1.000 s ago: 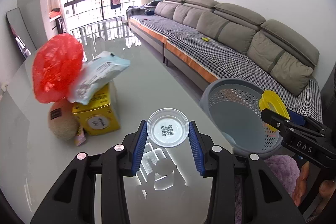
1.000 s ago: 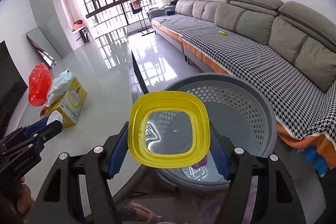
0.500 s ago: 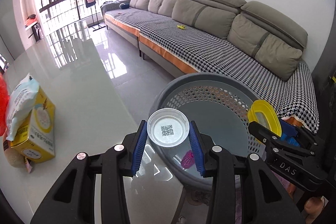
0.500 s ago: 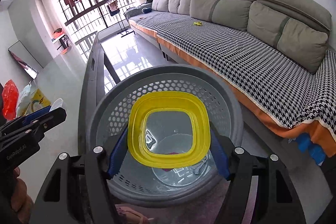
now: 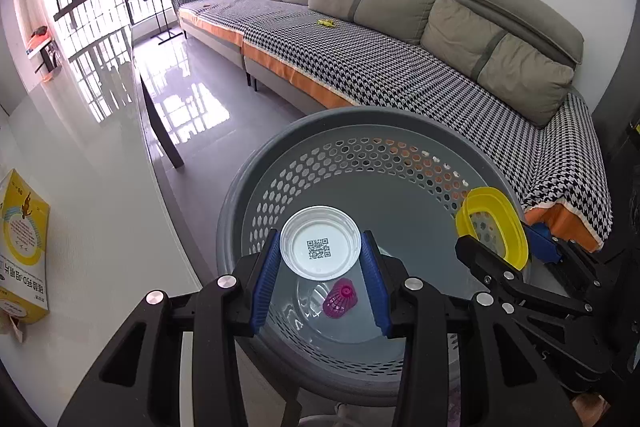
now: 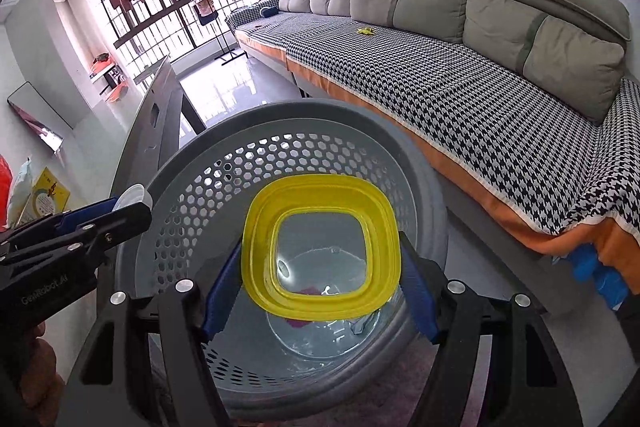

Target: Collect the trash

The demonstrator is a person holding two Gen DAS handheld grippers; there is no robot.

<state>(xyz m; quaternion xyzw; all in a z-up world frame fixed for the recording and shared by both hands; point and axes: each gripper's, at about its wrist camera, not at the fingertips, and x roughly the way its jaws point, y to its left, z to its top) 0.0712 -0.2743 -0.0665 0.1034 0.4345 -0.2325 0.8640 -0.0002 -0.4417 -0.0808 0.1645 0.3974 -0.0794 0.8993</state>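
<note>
My left gripper [image 5: 320,267] is shut on a small clear plastic cup [image 5: 320,247] whose base carries a QR code. It hangs over the mouth of the grey perforated basket [image 5: 256,195]. My right gripper [image 6: 320,267] is shut on a yellow square plastic container [image 6: 322,249], also above the basket [image 6: 192,195]. In the left wrist view the yellow container [image 5: 492,227] shows at the basket's right side. Inside the basket lie a pink perforated ball-like thing [image 5: 341,298] and some clear plastic [image 6: 320,335].
A glossy white table [image 5: 80,187] lies left of the basket, with a yellow box [image 5: 22,243] near its edge. A long grey sofa [image 5: 400,39] with a houndstooth cover runs along the right. A red bag [image 6: 3,187] peeks in at the far left.
Both grippers moved from above the table to over the basket and sank toward it, each keeping its hold. The red bag and packets slid out of the left wrist view.
</note>
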